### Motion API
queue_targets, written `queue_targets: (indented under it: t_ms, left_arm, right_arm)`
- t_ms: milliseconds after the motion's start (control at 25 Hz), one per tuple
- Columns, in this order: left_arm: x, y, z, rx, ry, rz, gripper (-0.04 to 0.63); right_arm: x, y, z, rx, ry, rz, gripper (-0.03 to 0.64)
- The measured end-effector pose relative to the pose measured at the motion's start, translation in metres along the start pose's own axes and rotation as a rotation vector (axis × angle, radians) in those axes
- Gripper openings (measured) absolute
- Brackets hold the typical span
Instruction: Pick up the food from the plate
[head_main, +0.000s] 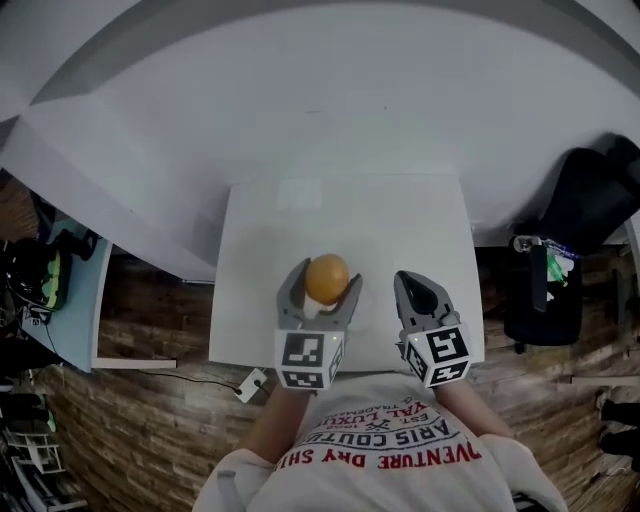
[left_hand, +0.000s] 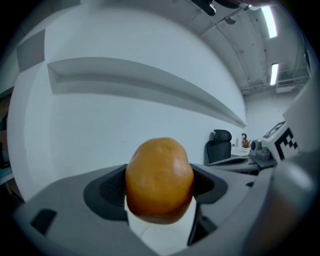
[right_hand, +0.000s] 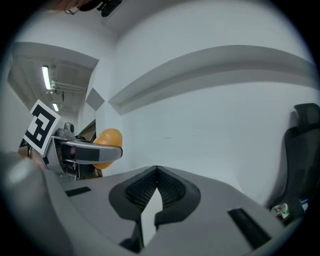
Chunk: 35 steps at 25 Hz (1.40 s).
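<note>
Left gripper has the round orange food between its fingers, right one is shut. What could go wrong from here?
1. The food is round and smooth, and the left gripper holds it only by its sides, so it could slip out and drop onto the table.
2. A tighter squeeze might dent it if it is soft.
3. The right gripper is shut and empty, so it is not ready to catch the food.

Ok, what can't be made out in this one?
- Plate: head view, white on the white table, under the left gripper; no outline shows.
- Whether the food has left the surface: it fills the left gripper view; its underside is hidden.
- Hands: head view, behind the marker cubes.
</note>
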<state>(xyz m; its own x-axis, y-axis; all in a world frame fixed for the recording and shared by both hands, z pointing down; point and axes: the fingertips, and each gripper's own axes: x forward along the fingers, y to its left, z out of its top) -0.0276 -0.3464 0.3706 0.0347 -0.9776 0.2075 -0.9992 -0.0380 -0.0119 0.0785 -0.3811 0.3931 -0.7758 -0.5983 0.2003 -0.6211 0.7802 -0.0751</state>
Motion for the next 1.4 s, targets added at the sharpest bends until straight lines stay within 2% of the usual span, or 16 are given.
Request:
queue_targets:
  t_ms: [280,520,1240,1400]
  left_arm:
    - [-0.014,0.002,0.017,-0.002,-0.05,-0.01,0.364]
    - [-0.017,-0.001,0.025,0.0,-0.075,-0.026,0.364]
    - [-0.007,0.002,0.012,0.003,-0.036,-0.057,0.364]
    - [-0.001,0.002,0.009,0.008,-0.025,-0.063,0.364]
  right_arm:
    - [-0.011,0.006,0.01,0.021,-0.046,-0.021,0.011]
    - [-0.014,0.01,0.011,-0.007,-0.046,-0.027,0.011]
    - [-0.007,0.012,0.005,-0.009,-0.027,-0.049,0.011]
    - [-0.007,0.006,0.005,-0.012,-0.035,-0.076,0.011]
